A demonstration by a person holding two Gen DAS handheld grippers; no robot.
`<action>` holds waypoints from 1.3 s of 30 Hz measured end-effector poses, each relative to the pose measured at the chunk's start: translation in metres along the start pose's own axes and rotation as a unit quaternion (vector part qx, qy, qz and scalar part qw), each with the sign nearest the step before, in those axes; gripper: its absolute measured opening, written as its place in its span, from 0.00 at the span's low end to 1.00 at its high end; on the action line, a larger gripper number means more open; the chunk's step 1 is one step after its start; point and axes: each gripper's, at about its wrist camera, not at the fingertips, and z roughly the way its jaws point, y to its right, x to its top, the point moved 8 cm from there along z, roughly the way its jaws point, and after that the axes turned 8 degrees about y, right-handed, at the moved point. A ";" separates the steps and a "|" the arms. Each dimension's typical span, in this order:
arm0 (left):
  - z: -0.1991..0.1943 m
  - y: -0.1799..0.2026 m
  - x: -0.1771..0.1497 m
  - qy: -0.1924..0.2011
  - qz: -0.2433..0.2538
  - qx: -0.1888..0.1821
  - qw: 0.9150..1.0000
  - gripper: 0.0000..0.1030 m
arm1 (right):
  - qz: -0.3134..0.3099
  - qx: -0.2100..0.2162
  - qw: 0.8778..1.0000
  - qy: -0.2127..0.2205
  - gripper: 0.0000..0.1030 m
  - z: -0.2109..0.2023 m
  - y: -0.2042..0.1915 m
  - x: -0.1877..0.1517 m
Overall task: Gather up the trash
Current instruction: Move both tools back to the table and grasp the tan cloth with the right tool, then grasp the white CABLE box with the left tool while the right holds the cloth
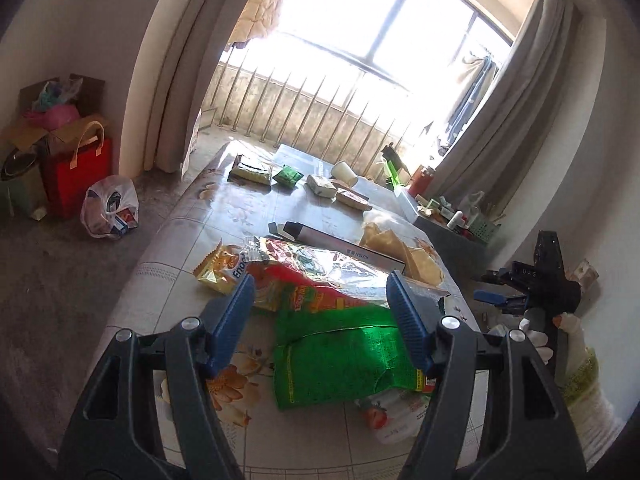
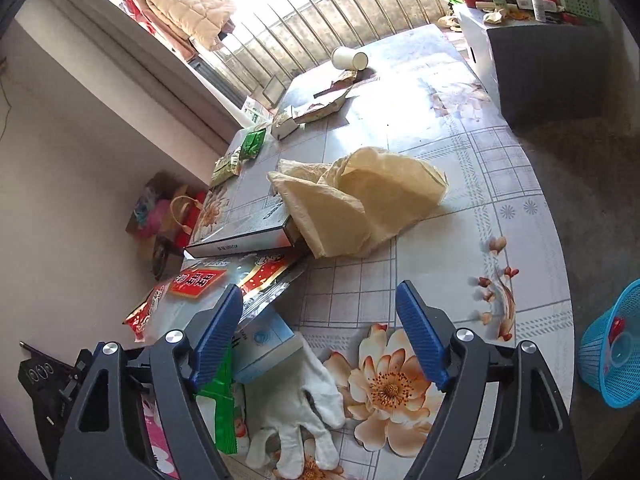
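Left hand-held gripper (image 1: 320, 294) wide open, holding nothing, above green bag (image 1: 344, 356) at near worktop (image 1: 256, 208) edge. Right hand-held gripper (image 2: 319, 307) wide open, empty, over white glove (image 2: 304, 396). Crumpled paper (image 2: 360, 200) mid-worktop; cup (image 2: 349, 58) tipped at far edge.

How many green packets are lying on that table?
2: a big green bag at the near end, between the left gripper's fingers in its camera's view, and a small green packet at the far end. Others may be hidden.
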 end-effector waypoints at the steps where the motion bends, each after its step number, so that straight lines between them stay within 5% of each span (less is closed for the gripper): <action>1: 0.001 -0.003 -0.001 -0.002 -0.001 0.002 1.000 0.63 | -0.026 -0.009 1.000 0.004 0.74 0.013 -0.009 0.010; 5: 0.003 -0.015 0.001 0.000 -0.002 0.010 1.000 0.63 | -0.121 -0.044 0.992 0.002 0.80 0.065 -0.037 0.039; 13: 0.023 -0.041 0.062 0.002 -0.004 0.013 1.000 0.66 | -0.097 -0.109 0.988 -0.058 0.80 0.151 -0.002 0.059; 16: 0.033 -0.042 0.070 -0.003 -0.005 0.009 1.000 0.66 | -0.066 -0.132 0.986 -0.078 0.80 0.163 0.020 0.055; 20: 0.040 -0.040 0.062 -0.010 -0.015 0.002 1.000 0.66 | -0.101 -0.146 0.981 -0.075 0.77 0.162 0.021 0.051; 29: 0.030 -0.048 0.026 -0.026 -0.062 0.005 0.998 0.66 | -0.166 -0.173 0.968 -0.069 0.49 0.137 0.026 0.033; 33: 0.022 -0.048 0.023 -0.028 -0.061 0.007 0.998 0.66 | -0.161 -0.168 0.970 -0.071 0.28 0.118 0.032 0.021; 39: 0.015 -0.032 0.034 -0.023 -0.042 0.000 0.999 0.66 | -0.124 -0.155 0.978 -0.071 0.11 0.081 0.051 -0.006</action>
